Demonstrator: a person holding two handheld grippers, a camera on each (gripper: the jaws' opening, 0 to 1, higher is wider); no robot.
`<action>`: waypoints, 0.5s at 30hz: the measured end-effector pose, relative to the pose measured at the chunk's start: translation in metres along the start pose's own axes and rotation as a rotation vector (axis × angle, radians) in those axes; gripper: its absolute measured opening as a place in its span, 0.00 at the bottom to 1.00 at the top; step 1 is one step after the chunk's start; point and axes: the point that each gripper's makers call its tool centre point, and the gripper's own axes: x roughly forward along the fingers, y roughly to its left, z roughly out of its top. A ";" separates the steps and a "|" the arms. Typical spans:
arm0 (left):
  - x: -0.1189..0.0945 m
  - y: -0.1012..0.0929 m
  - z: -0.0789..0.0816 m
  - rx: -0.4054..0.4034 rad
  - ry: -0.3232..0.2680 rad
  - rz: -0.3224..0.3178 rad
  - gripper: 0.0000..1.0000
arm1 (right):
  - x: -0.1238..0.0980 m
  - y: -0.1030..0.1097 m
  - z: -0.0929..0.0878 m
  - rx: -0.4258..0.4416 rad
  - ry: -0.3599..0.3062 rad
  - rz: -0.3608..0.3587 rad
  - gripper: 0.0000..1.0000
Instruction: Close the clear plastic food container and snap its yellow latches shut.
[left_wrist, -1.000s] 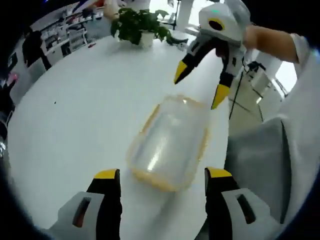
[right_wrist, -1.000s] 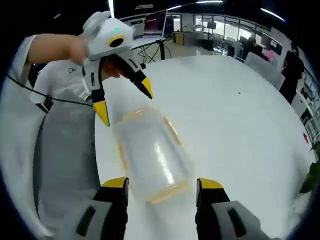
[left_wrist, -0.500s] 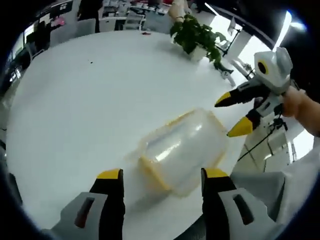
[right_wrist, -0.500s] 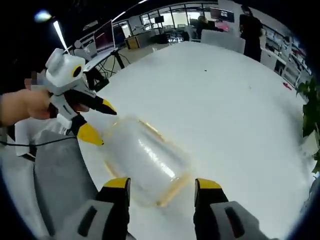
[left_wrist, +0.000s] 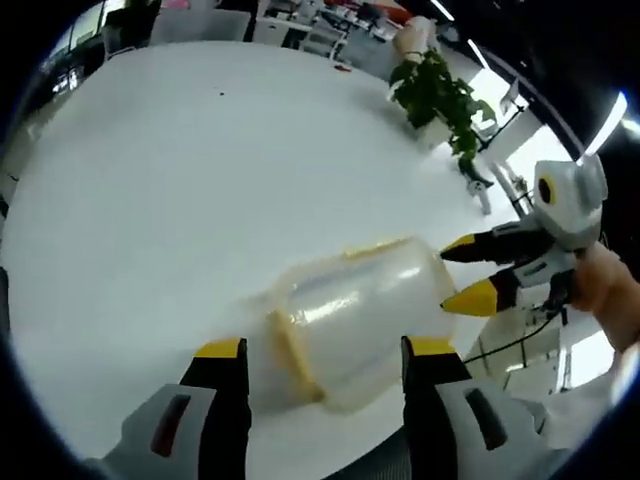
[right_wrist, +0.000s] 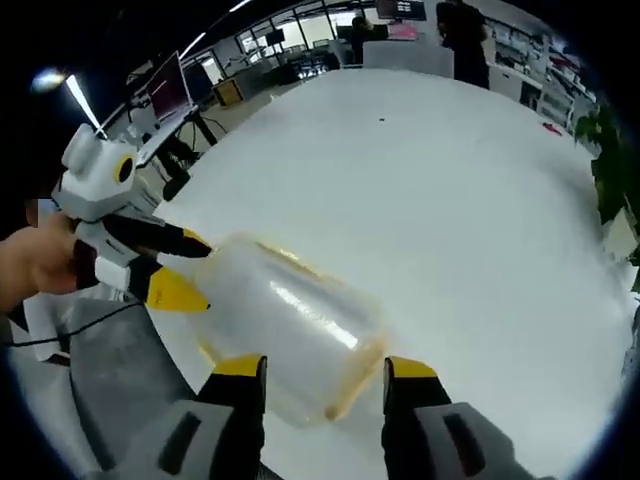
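A clear plastic food container (left_wrist: 350, 310) with a yellow rim lies on the white table (left_wrist: 150, 180), its lid on. Blur hides how the latches stand. My left gripper (left_wrist: 325, 350) is open, its yellow-tipped jaws flanking the container's near end. In the same view, my right gripper (left_wrist: 458, 275) comes in from the right, open, its tips at the container's far end. In the right gripper view the container (right_wrist: 290, 320) runs away from my right gripper (right_wrist: 325, 367), and my left gripper (right_wrist: 195, 270) sits open against the opposite end. Contact cannot be told.
A potted plant (left_wrist: 435, 95) stands at the table's far side, also the plant (right_wrist: 610, 150). A person in dark clothes (right_wrist: 465, 35) stands beyond the table. A hand (left_wrist: 610, 290) holds the right gripper. Grey clothing (right_wrist: 110, 370) lies past the table edge near the container.
Both grippers have come down and closer to the container's two ends. The right gripper, earlier above the far end, is now level with it. Both views have swung round.
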 end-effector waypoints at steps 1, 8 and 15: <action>0.000 0.000 0.000 -0.001 0.000 0.001 0.57 | 0.000 0.001 0.000 0.003 0.000 0.003 0.45; 0.006 -0.008 -0.004 0.048 0.023 -0.002 0.53 | 0.007 0.001 -0.005 0.007 0.013 -0.006 0.45; 0.006 -0.005 -0.005 0.055 0.033 0.022 0.49 | 0.007 0.001 -0.004 0.002 0.020 -0.011 0.44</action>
